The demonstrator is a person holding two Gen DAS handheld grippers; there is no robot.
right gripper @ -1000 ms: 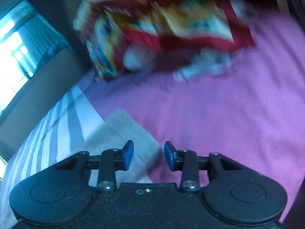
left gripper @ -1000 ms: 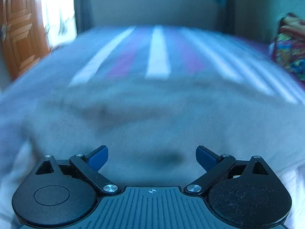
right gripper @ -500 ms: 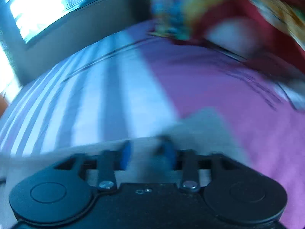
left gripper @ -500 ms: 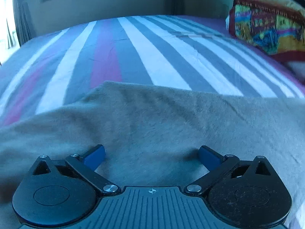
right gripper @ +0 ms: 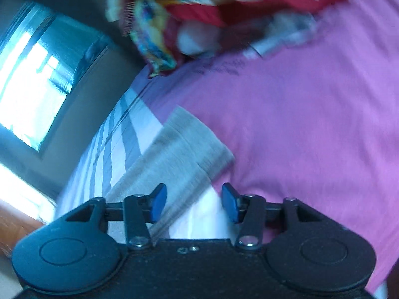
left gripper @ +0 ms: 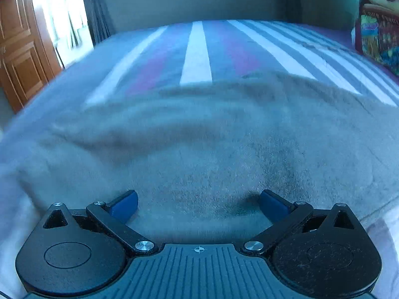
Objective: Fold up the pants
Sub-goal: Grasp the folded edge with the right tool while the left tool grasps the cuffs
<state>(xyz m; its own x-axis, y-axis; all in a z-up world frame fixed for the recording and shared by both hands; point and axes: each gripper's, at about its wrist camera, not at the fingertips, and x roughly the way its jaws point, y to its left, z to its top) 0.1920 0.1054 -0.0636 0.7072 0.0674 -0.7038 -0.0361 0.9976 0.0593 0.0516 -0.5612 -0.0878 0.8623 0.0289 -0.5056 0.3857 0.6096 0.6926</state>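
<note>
Both grippers now stand open: the right gripper has just been opening, nothing pinched, the grey fleece pants leg running toward twelve o'clock on the striped and pink bedsheet; the left gripper gapes wide over the cloth, so a fold looks released.

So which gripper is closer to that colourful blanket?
Right. The right gripper faces the colourful blanket across the pink sheet; the left gripper sees it far off sideways.
</note>
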